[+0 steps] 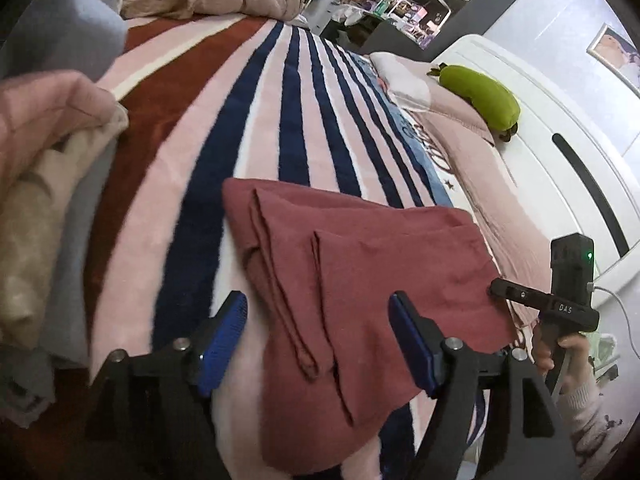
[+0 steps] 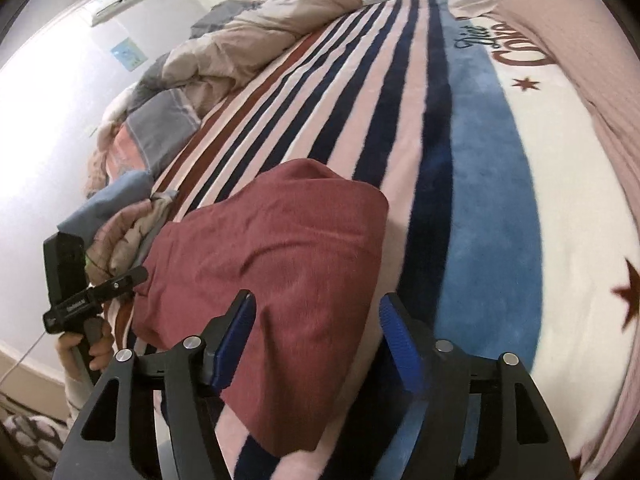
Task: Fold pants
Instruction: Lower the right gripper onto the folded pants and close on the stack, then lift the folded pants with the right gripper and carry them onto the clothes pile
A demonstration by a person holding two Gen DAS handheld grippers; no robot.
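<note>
1. Both my grippers, left (image 1: 318, 338) and right (image 2: 318, 342), hover with jaws wide, holding nothing.
2. Folded dark red cloth pants (image 1: 360, 280) lie near the striped fuzzy blanket's (image 1: 280, 120) front edge.

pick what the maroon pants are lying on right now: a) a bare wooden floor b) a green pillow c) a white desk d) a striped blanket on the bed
d: the maroon pants lie folded on the striped blanket that covers the bed, and both the left claw and the right claw are open above them.
</note>
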